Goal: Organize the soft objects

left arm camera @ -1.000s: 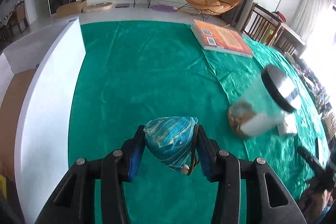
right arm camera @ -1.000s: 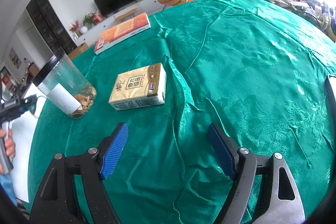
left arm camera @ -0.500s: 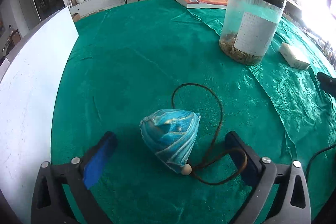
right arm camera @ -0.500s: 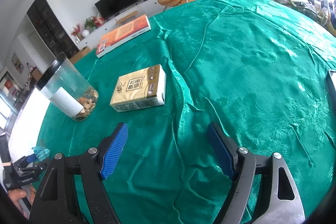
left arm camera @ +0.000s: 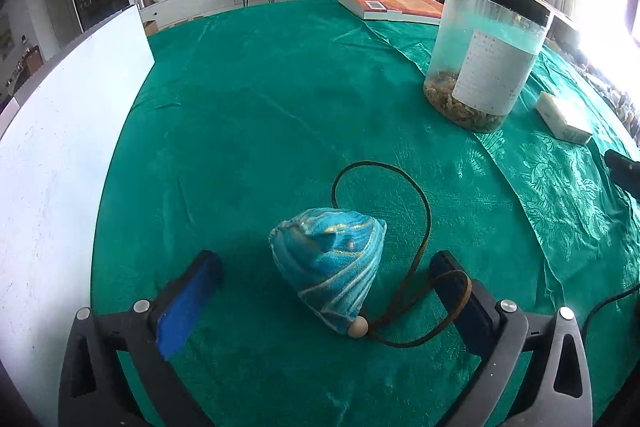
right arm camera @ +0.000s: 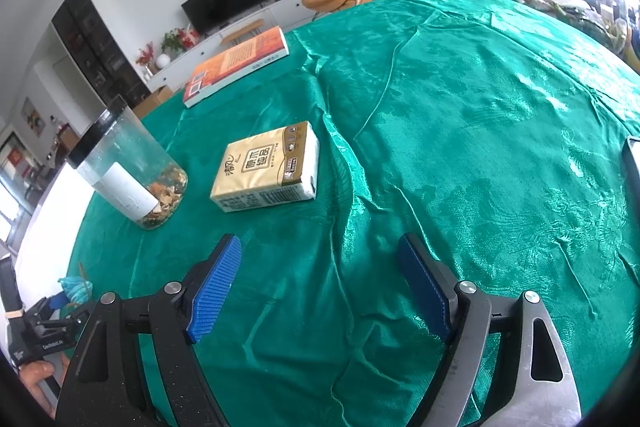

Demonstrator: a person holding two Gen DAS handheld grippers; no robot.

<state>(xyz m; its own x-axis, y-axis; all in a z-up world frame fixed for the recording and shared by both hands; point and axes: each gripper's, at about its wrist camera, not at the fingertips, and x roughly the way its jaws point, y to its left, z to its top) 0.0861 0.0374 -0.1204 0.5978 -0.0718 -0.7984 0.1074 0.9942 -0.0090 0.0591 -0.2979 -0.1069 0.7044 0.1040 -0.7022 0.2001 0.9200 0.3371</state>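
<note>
My left gripper [left arm camera: 326, 269] stands wide apart, the blue pouch [left arm camera: 330, 265] lying loose on the green cloth [left arm camera: 248, 131] between its pads, touching neither. My right gripper [right arm camera: 320, 283] is also apart over bare cloth. Only its view shows the tissue pack's [right arm camera: 266, 167] printed top. The clear jar [left arm camera: 486, 53] holds dried bits at its bottom.
</note>
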